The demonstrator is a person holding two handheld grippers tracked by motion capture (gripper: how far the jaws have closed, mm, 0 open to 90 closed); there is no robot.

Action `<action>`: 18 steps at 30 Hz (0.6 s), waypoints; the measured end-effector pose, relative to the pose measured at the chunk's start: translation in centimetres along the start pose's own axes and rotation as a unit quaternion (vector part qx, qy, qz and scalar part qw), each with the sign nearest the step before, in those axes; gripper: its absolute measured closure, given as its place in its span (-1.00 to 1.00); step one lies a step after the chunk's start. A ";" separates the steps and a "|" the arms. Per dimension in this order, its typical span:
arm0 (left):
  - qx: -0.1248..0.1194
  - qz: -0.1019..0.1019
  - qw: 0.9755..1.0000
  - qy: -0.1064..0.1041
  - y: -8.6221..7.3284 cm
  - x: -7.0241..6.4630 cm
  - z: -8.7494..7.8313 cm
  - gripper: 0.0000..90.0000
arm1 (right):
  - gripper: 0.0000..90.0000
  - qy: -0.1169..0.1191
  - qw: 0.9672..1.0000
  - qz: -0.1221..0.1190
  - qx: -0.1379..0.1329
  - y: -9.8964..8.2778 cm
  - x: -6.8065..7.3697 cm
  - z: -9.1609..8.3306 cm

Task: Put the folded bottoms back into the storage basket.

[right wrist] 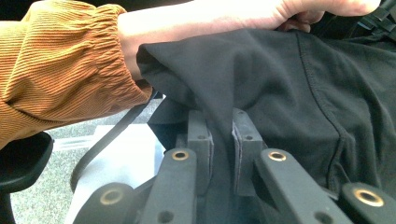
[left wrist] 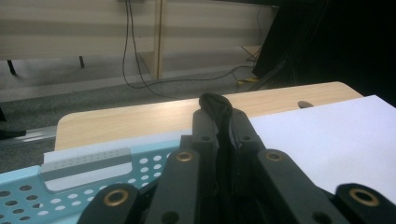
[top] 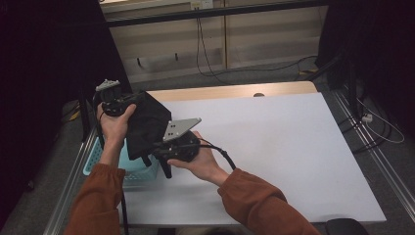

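Black cloth (top: pixel 147 122), plain and unlabelled, above perforated blue basket (top: pixel 128 169)

Lab-style recording bay — white-topped table (top: pixel 293 147) with wood edge, aluminium rail frame (top: pixel 372 147), black curtains (top: pixel 44 73), loose cables (top: pixel 210 63) on grey carpet, pale wall panels behind.

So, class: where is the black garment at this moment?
In the high view the black garment hangs at the table's left edge, above the light blue basket, stretched between the left gripper and right gripper.
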State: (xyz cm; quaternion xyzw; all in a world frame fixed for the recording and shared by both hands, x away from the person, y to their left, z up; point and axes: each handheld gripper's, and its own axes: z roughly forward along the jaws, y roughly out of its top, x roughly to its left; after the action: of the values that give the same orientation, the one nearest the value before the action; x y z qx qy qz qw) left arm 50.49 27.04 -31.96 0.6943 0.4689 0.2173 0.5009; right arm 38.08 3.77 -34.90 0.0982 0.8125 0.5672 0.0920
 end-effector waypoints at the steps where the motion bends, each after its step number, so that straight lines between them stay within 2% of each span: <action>1: -0.002 -0.001 1.000 0.000 0.0 0.1 0.0 0.86 | 0.81 0.000 1.000 0.001 0.000 0.0 -0.1 0.1; 8: -0.001 -0.003 1.000 0.006 0.1 0.9 0.2 0.86 | 0.81 0.002 1.000 0.005 0.002 0.4 -0.5 1.0; 18: -0.002 -0.010 1.000 0.013 -0.1 2.2 -0.4 0.86 | 0.81 0.010 1.000 0.004 0.007 0.8 -0.4 2.7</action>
State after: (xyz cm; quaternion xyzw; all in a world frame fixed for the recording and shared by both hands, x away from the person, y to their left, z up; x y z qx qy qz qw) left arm 51.16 29.20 -32.24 0.6856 0.4816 0.2224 0.4985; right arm 39.22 6.37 -35.11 0.0968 0.8170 0.5627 0.0806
